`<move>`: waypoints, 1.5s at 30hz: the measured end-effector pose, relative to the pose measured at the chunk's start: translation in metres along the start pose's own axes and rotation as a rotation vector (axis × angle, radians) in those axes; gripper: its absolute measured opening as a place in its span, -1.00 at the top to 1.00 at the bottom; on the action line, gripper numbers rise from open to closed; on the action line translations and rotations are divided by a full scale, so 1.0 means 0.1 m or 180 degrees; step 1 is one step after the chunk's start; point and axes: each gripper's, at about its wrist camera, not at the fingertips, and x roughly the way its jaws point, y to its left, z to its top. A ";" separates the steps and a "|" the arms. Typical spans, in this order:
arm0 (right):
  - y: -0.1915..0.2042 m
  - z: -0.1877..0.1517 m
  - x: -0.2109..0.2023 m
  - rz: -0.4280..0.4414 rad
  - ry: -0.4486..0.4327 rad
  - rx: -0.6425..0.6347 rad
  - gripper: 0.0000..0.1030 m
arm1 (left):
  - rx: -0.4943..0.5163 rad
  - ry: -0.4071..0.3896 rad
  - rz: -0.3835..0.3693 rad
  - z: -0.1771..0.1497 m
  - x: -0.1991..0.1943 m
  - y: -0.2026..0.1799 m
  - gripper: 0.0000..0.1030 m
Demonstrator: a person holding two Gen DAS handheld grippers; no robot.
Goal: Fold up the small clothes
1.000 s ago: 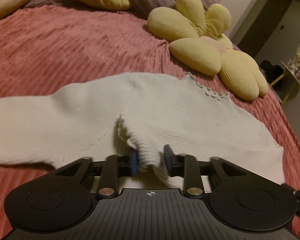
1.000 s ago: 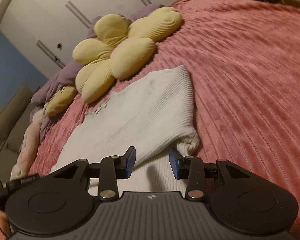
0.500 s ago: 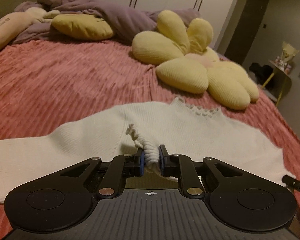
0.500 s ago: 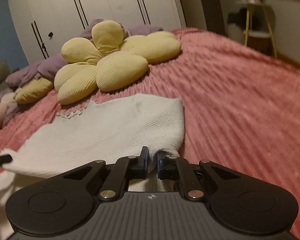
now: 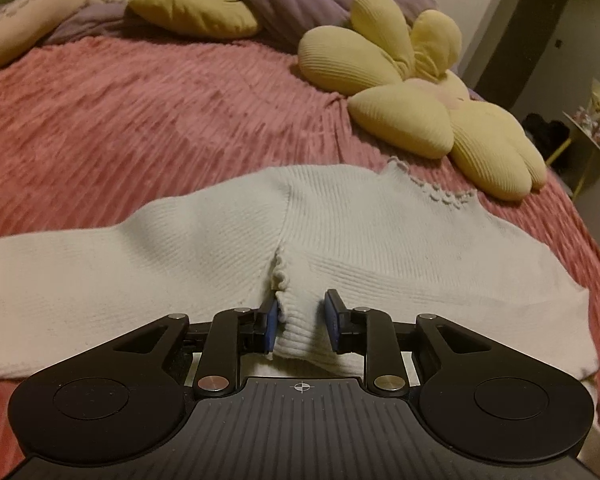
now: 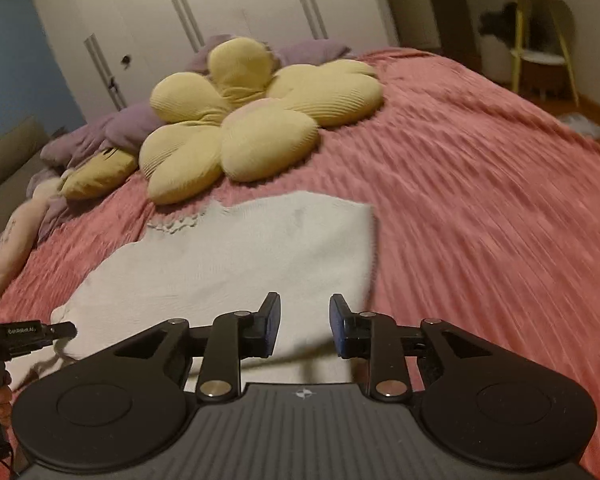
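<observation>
Both grippers, left gripper [image 5: 301, 326] and right gripper [image 6: 305, 330], are opening over the white sweater [image 5: 340, 236], gripping nothing.

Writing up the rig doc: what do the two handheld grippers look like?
The left gripper and the right gripper match: black ribbed body with a small crosshair mark, two round black discs, black linkage arms with silver pivot pins, blue pads on the fingers. The right view shows white lettering on the left gripper's side.

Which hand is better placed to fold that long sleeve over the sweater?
Probably left: left gripper, jaws opening, sits by the sleeve, hem between its pads. The right gripper, also opening, hovers over the sweater's far side.
</observation>
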 end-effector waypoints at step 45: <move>0.59 -0.18 0.55 0.0114 0.0241 -0.1101 0.83 | -0.0026 -0.0179 0.0137 -0.08 -0.16 0.18 0.58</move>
